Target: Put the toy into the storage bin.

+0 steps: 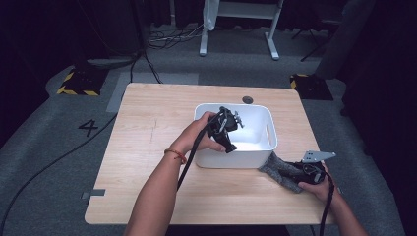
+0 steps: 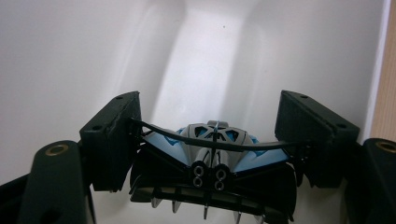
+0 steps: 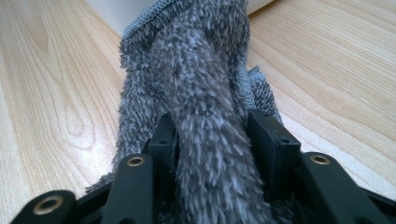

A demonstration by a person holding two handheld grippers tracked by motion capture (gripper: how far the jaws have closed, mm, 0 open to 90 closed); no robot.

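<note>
The toy car [image 2: 212,161] is clamped by the left tool [image 2: 210,140] inside the white bin [image 1: 268,129] — the grey cloth [image 3: 201,107] is pinched by the right tool [image 3: 212,140]; the spiky car could be snagged on release.

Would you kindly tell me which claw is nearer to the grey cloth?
Right. The right claw grips the grey cloth; the left claw is over the white bin.

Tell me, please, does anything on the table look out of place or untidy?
Only a small thing: the grey cloth lies crumpled on the table, bunched against the near right corner of the white bin, with the right gripper shut on a fold. The toy car, held by the left gripper in the bin, looks undamaged.
</note>
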